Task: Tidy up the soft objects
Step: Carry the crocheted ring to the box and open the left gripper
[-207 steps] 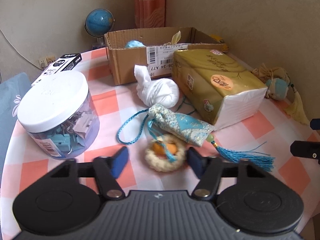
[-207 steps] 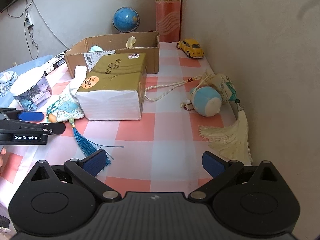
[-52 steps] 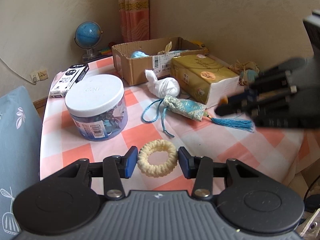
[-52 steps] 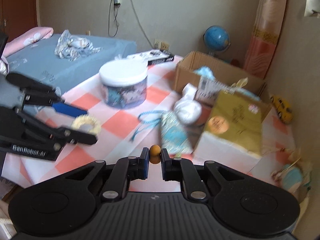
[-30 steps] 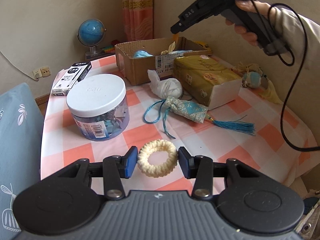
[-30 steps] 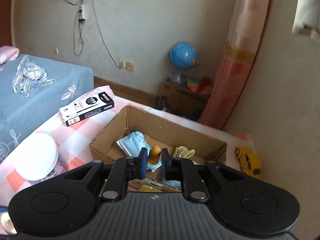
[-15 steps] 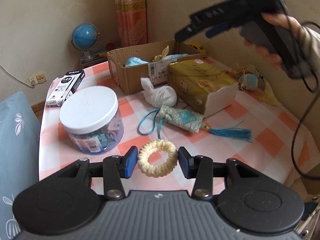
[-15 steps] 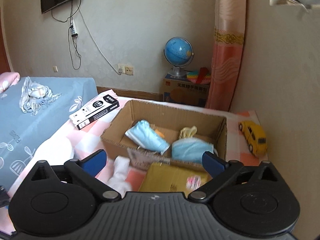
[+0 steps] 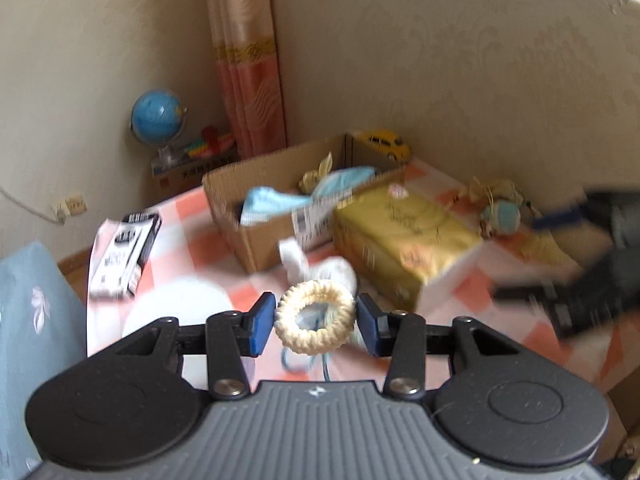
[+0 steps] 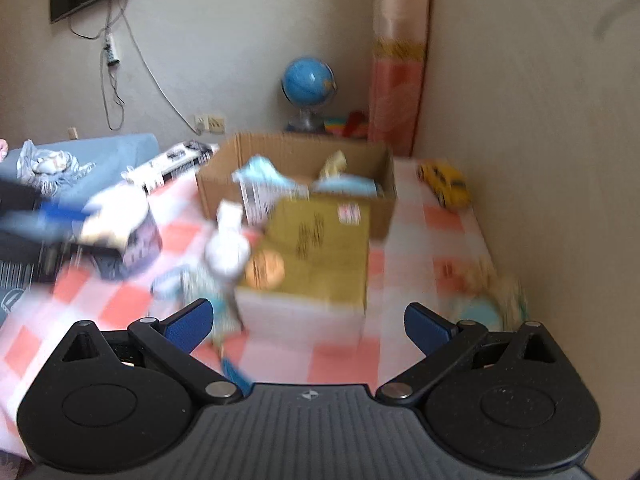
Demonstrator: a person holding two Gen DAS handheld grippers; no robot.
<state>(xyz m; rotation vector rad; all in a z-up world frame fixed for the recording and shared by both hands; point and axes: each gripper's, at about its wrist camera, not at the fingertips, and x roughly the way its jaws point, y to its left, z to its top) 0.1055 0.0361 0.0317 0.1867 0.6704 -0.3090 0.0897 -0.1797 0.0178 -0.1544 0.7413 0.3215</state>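
My left gripper (image 9: 316, 323) is shut on a cream woven ring (image 9: 315, 323), held in the air above the checked table. The open cardboard box (image 9: 260, 200) stands beyond it with blue masks (image 9: 276, 202) and a cream bit inside. My right gripper (image 10: 308, 322) is open and empty, low over the near table in front of the yellow tissue pack (image 10: 316, 252); the left wrist view shows it as a dark blur (image 9: 580, 280) at the right. A white cloth bundle (image 10: 228, 250) and a blue patterned sachet (image 10: 192, 284) lie left of the pack. A blue ball with cream tassel (image 9: 500, 216) lies near the wall.
A white-lidded jar (image 10: 124, 228) and a black-and-white carton (image 9: 126, 254) stand on the left of the table (image 10: 424, 256). A yellow toy car (image 10: 444, 184) sits by the wall. A globe (image 9: 158, 120) stands behind the box. A blue bed (image 10: 100, 160) lies to the left.
The right gripper dropped the small orange piece into the box, opened wide, and pulled back low over the near table. The left gripper lifted the ring and advanced toward the box.
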